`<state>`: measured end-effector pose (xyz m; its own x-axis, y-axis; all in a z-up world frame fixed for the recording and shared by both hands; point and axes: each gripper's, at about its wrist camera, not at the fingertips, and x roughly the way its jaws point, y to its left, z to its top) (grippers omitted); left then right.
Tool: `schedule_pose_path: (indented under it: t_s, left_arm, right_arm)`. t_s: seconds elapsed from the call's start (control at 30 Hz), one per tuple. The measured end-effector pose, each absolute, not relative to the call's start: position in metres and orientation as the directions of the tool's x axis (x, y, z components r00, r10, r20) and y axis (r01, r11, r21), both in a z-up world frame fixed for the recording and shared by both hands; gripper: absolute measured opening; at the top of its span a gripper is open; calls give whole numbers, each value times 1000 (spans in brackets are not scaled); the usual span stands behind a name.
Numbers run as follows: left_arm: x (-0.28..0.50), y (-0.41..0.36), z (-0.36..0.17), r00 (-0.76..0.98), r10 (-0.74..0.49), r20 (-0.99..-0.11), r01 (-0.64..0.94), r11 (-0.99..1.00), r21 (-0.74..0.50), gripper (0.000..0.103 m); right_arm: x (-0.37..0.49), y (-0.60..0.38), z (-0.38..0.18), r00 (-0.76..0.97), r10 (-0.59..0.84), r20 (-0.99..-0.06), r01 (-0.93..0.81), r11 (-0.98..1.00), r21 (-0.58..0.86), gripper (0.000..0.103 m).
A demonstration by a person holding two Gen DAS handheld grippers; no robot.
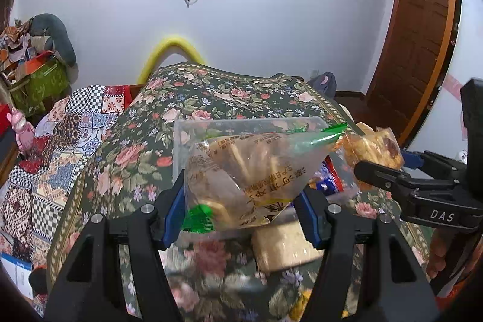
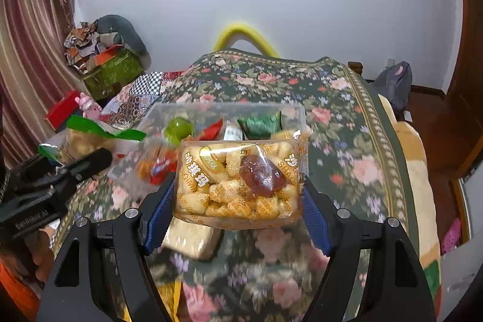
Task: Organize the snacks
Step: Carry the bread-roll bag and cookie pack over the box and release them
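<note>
My left gripper (image 1: 241, 201) is shut on a clear snack bag with green ends (image 1: 250, 171) and holds it above the floral bedspread. My right gripper (image 2: 238, 201) is shut on an orange-edged packet of puffed rice squares (image 2: 238, 180); it also shows in the left wrist view (image 1: 374, 153). A clear plastic box (image 2: 289, 110) lies behind both, with a green ball (image 2: 179, 129), a green-wrapped sweet (image 2: 261, 124) and red wrappers inside. A pale wrapped cake (image 1: 283, 246) lies on the spread below the grippers.
The floral bedspread (image 2: 347, 122) covers the bed, with a patchwork quilt (image 1: 60, 153) to the left. A green box with clutter (image 2: 113, 74) stands at the back left. A wooden door (image 1: 422, 50) is on the right. A yellow packet (image 2: 169, 294) lies near the front.
</note>
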<state>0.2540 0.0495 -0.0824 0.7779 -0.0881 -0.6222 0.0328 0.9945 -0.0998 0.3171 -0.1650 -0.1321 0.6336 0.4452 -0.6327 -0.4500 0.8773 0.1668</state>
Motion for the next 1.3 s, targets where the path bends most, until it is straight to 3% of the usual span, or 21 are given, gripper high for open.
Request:
schedule_pose_path:
  t_s: [0.73,1.3]
  left_arm:
    - [339,65,-125,723,-33,-690,-57,993,-107,64]
    - [273,55,-95,741,-54,-670,-5,996,-86,87]
  right_arm:
    - [386,-130,-158,589,421,-690,-448,881,154,75]
    - [324,-148,-137,602,448,-661,-502,856,123,84]
